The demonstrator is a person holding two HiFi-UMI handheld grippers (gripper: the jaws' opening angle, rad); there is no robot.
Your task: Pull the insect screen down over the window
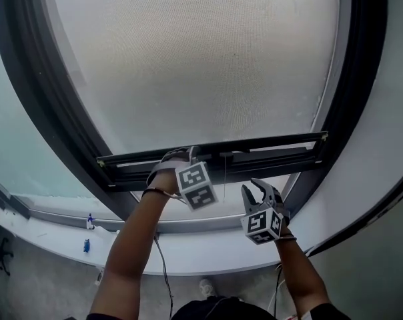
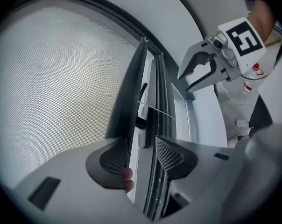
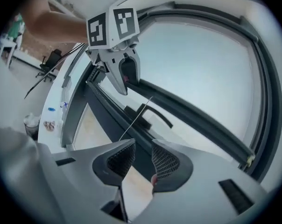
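The insect screen (image 1: 188,59) covered most of the window, its bottom bar (image 1: 255,153) well above the sill (image 1: 221,255). The left gripper (image 1: 180,157) had its jaws pinching that bar. The right gripper (image 1: 260,193) hung just below the bar, jaws spread and empty. To my eye the pull was midway; next the right should clamp the bar, then both should draw it down.

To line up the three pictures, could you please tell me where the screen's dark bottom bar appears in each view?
Head view: bottom bar runs across the middle, left gripper on it.
Left gripper view: it rises from between the jaws at centre.
Right gripper view: it slants from centre to lower right.
Shared landmark: the thin cord at the bar.
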